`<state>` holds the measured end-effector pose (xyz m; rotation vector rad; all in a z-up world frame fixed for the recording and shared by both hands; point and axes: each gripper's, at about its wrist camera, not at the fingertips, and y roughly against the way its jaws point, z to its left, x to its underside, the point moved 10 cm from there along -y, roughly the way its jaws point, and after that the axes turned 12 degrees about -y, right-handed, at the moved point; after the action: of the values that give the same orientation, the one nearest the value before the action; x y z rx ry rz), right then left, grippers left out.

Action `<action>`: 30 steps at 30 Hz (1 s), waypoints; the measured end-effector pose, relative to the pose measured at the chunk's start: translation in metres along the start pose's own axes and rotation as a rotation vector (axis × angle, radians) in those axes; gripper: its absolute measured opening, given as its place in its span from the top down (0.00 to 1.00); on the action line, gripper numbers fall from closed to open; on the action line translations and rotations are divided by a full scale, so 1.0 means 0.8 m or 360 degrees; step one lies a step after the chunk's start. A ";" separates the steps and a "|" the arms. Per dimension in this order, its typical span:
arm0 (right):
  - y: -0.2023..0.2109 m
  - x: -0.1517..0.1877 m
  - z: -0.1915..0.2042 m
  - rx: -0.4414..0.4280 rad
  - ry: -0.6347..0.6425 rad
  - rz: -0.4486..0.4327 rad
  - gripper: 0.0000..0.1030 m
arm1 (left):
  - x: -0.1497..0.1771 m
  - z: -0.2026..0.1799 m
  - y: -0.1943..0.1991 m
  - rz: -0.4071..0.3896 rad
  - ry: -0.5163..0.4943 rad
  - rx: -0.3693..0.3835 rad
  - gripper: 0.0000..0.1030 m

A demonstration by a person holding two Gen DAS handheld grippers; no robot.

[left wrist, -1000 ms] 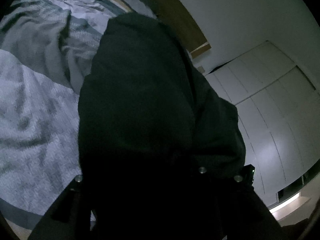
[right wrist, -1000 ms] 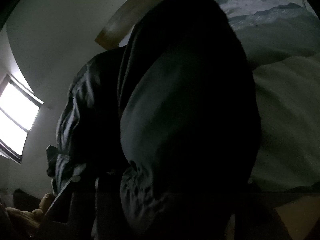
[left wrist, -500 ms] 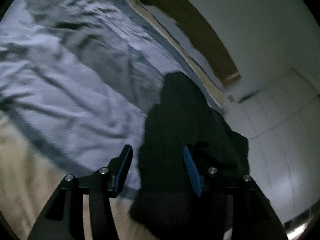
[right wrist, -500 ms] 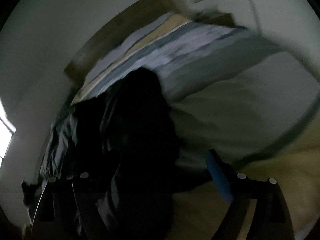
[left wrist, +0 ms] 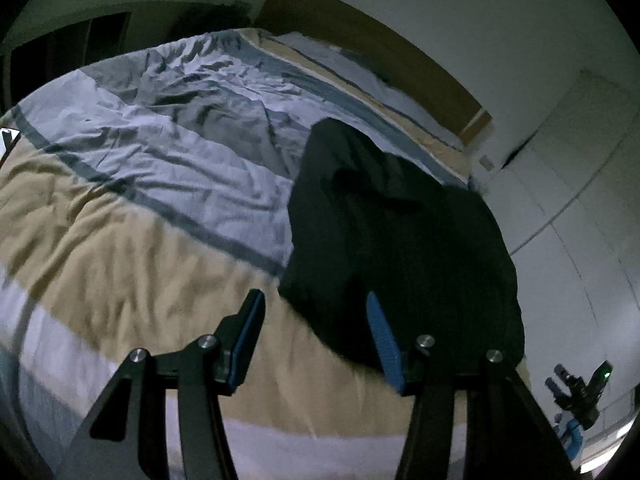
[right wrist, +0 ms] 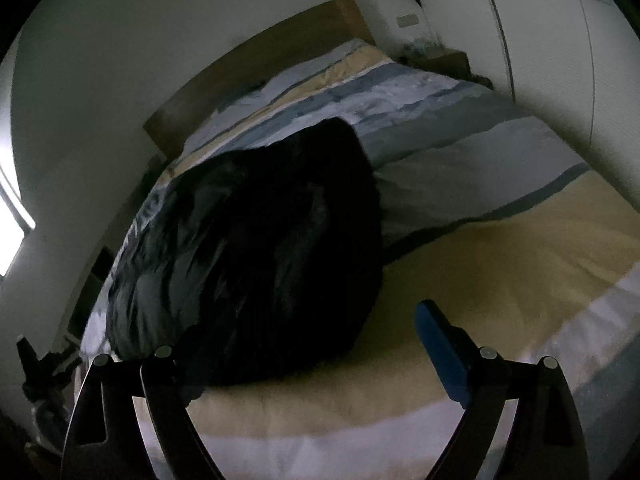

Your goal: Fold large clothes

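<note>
In the left wrist view, the left gripper (left wrist: 314, 330) stands released with nothing between its blue pads, and the dark garment (left wrist: 400, 232) lies right of centre on the striped duvet (left wrist: 140, 208). In the right wrist view, the right gripper (right wrist: 308, 344) is opening, empty; the garment sits centre-left. Its lumpy, loosely settled layers could slump or unfold if regrasped carelessly.

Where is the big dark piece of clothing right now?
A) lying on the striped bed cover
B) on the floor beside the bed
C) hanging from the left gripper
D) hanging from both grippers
A: the dark garment lies in a heap on the striped bed cover, and neither the left gripper nor the right gripper has cloth between its fingers.
</note>
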<state>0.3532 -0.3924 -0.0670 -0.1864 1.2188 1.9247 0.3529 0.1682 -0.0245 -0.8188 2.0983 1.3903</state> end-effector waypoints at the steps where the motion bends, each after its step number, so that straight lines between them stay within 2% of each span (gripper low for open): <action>1: 0.008 0.010 0.006 0.0011 0.0024 -0.0007 0.10 | 0.009 -0.008 0.009 -0.0009 -0.0016 -0.0013 0.50; 2: 0.025 0.030 0.020 0.0032 0.0076 -0.0032 0.10 | 0.017 -0.017 0.014 -0.0021 -0.0036 -0.0023 0.50; 4: 0.037 0.042 0.029 0.0047 0.0113 -0.0055 0.07 | 0.025 -0.035 0.029 -0.0057 -0.0083 -0.0043 0.48; 5: 0.050 0.053 0.037 0.0063 0.0150 -0.0089 0.05 | 0.034 -0.049 0.040 -0.0087 -0.0127 -0.0068 0.38; 7: 0.066 0.071 0.048 0.0086 0.0203 -0.0143 0.01 | 0.043 -0.066 0.056 -0.0132 -0.0175 -0.0091 0.27; 9: 0.083 0.084 0.056 0.0106 0.0241 -0.0192 0.00 | 0.056 -0.088 0.077 -0.0180 -0.0235 -0.0120 0.26; 11: 0.100 0.102 0.063 0.0145 0.0284 -0.0252 0.00 | 0.073 -0.107 0.092 -0.0175 -0.0321 -0.0190 0.24; 18: 0.145 0.142 0.083 0.0206 0.0393 -0.0399 0.00 | 0.116 -0.148 0.127 -0.0209 -0.0448 -0.0348 0.23; 22: 0.174 0.161 0.097 0.0190 0.0446 -0.0470 0.00 | 0.136 -0.166 0.147 -0.0266 -0.0525 -0.0508 0.23; 25: 0.190 0.169 0.103 0.0201 0.0502 -0.0516 0.00 | 0.146 -0.180 0.157 -0.0294 -0.0527 -0.0479 0.23; 28: 0.205 0.174 0.107 0.0192 0.0530 -0.0553 0.00 | 0.150 -0.190 0.171 -0.0340 -0.0566 -0.0548 0.23; 30: 0.213 0.175 0.109 0.0184 0.0539 -0.0574 0.00 | 0.153 -0.196 0.179 -0.0364 -0.0574 -0.0544 0.23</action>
<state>0.1681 -0.2749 0.0222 -0.6470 1.4013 1.5434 0.1546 0.0400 0.0400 -0.8333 1.4731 1.6494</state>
